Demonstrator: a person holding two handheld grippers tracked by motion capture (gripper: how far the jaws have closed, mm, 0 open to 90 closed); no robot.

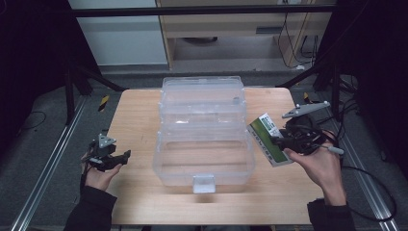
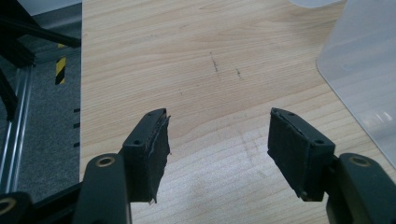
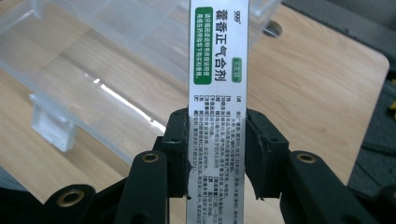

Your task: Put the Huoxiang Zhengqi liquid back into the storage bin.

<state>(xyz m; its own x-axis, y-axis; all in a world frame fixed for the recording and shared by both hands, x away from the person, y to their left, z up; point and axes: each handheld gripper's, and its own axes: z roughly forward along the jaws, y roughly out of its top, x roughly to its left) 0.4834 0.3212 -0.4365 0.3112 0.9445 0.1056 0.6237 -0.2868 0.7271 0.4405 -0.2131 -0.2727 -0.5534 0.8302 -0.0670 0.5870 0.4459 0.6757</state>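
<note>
A clear plastic storage box [image 1: 203,144] stands open in the middle of the wooden table [image 1: 139,110], its lid leaning back. My right gripper [image 1: 279,140] is shut on a green and white medicine box [image 1: 269,139], held in the air just right of the clear box. In the right gripper view the medicine box [image 3: 217,70] stands upright between the pads, with the clear box [image 3: 93,79] beyond it. My left gripper [image 1: 126,156] rests near the table's left edge, open with nothing between its jaws. Bare wood lies under the left gripper [image 2: 217,140] in its own view.
The clear box has a front latch tab [image 1: 203,183]. Its corner [image 2: 364,79] shows at the right of the left gripper view. Metal rails [image 1: 48,163] run along both sides of the table. A cable [image 1: 365,173] trails from the right gripper.
</note>
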